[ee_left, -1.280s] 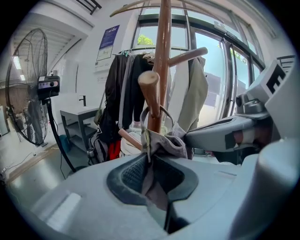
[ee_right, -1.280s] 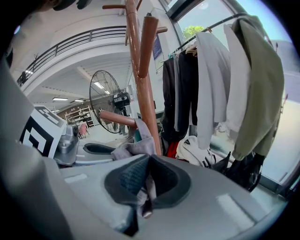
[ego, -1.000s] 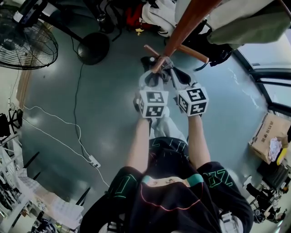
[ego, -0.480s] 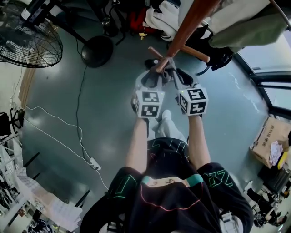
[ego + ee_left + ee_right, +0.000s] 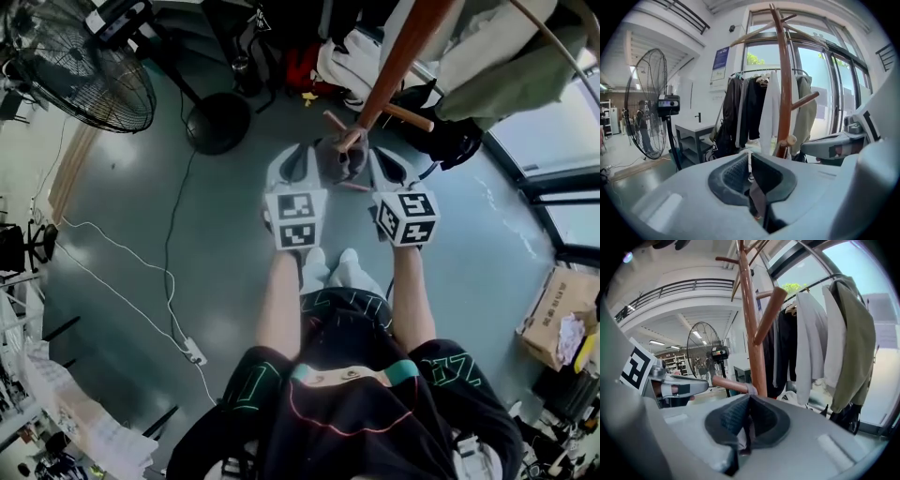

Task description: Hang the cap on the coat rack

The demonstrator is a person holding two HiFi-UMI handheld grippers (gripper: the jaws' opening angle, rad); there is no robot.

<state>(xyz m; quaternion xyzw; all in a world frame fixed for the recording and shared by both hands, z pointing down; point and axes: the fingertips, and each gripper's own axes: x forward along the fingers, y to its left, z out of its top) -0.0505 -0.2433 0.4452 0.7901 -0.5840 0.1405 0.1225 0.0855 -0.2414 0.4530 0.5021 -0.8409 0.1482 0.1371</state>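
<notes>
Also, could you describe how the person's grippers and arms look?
The left gripper and right gripper have light grey bodies with dark ribbed pads; each carries a white cube with black square markers. The left jaws are closing on the grey cap. The person wears a black short-sleeved top with green lettering.

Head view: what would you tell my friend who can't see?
Seen from above, a person holds a grey cap at a peg of a coat rack, the right gripper gripping it, the left gripper's jaws closing on it. A fan stands at upper left.
</notes>
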